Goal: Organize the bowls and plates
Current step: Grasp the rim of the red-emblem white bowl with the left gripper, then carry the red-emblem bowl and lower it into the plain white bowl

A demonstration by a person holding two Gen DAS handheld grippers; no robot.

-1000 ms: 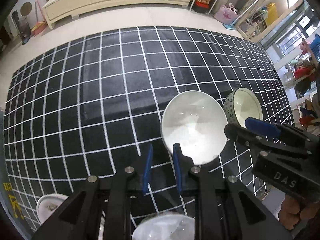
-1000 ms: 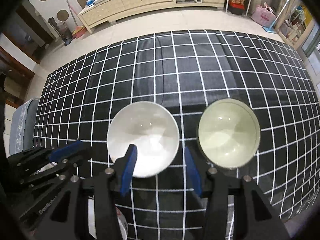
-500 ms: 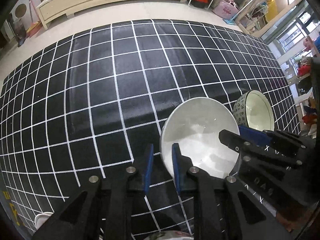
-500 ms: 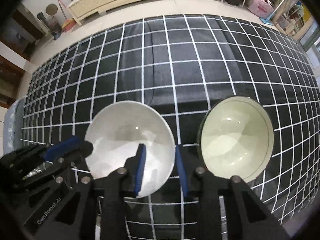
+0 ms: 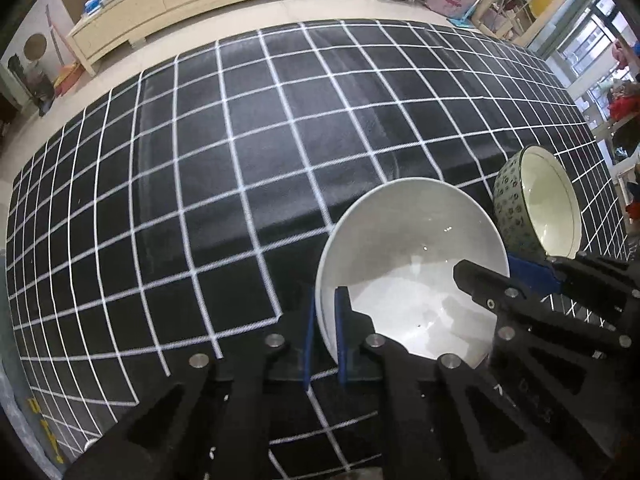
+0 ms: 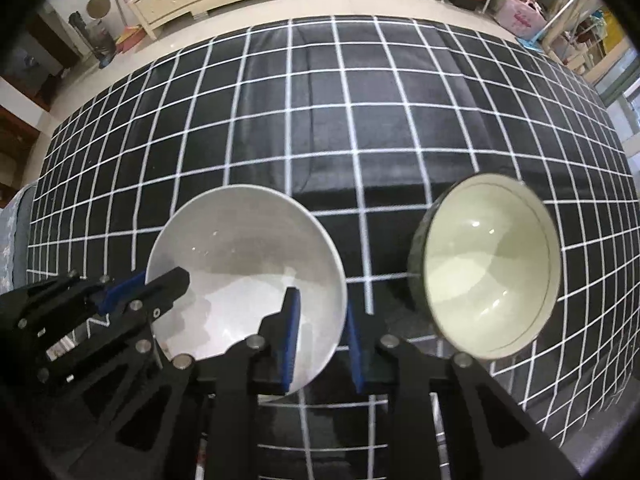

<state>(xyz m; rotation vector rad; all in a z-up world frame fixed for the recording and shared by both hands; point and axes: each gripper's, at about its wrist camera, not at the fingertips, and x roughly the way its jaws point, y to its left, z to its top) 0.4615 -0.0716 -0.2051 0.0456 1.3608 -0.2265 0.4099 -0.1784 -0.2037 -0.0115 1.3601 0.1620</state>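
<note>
Moved since earlier: both tools have come in on the white bowl (image 5: pixel 408 268); a second ago the left tool (image 5: pixel 323 336) stood off its near rim and the right tool (image 6: pixel 320 336) was spread wide between the two bowls.
Left tool: blue pads nearly together, straddling the white bowl's left rim, one pad inside and one outside; it looks clamped on.
Right tool: pads narrowed around the bowl's right rim, inner pad inside the bowl, outer one outside; a gap shows at the outer pad, so whether it grips firmly I cannot tell.
White bowl: held between both tools, near the front of the worktop (image 6: pixel 320 120); whether it is lifted off the checked cloth cannot be told.
Patterned bowl (image 6: pixel 486 266): just beside the white bowl on its right, apart from it, untouched.
Progress: early, by my judgement; the bowls are not yet stacked or grouped.
Left to do: probably nest one bowl in the other. No plates are in view now.
</note>
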